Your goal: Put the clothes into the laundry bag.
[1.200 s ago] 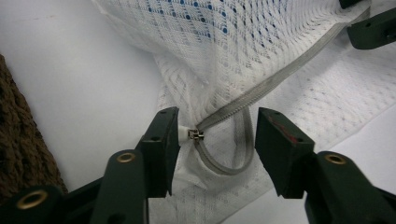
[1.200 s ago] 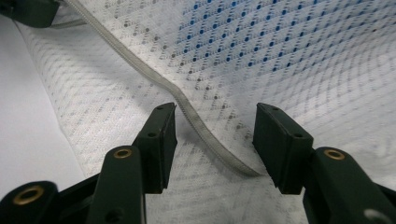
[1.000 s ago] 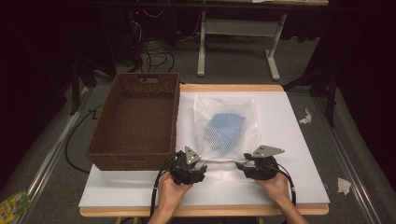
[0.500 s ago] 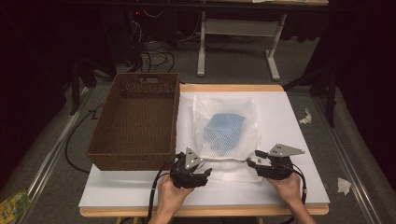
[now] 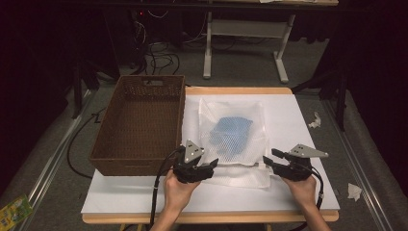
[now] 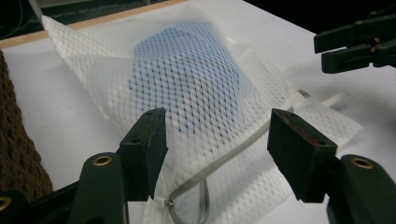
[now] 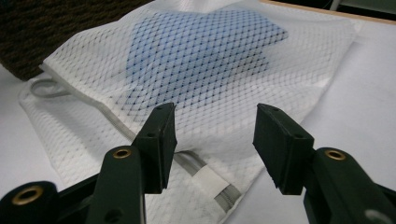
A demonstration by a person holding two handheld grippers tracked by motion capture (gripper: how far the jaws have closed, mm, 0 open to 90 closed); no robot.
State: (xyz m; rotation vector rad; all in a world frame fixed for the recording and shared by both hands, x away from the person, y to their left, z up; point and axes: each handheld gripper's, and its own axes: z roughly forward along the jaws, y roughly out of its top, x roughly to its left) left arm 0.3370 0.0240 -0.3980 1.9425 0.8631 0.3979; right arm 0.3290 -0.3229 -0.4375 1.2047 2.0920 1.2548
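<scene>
White tabletop [image 5: 298, 120]: mesh bag [image 5: 233, 139] with blue cloth [image 5: 232, 131] lies beside basket [image 5: 139, 122]. 2 grippers, left gripper [image 5: 210, 167] and right gripper [image 5: 269, 159], spread, right's jaws just narrowing, nothing between. Looks soft, light, floppy; grab the zipper edge [image 7: 205, 179].

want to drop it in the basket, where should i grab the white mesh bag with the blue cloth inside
Probably the near zipper edge of the white mesh laundry bag, approached from the person's side. That hem lies flat, free of the folded blue cloth, and both the left gripper and right gripper stand open beside it. The brown wicker basket sits just left.
</scene>
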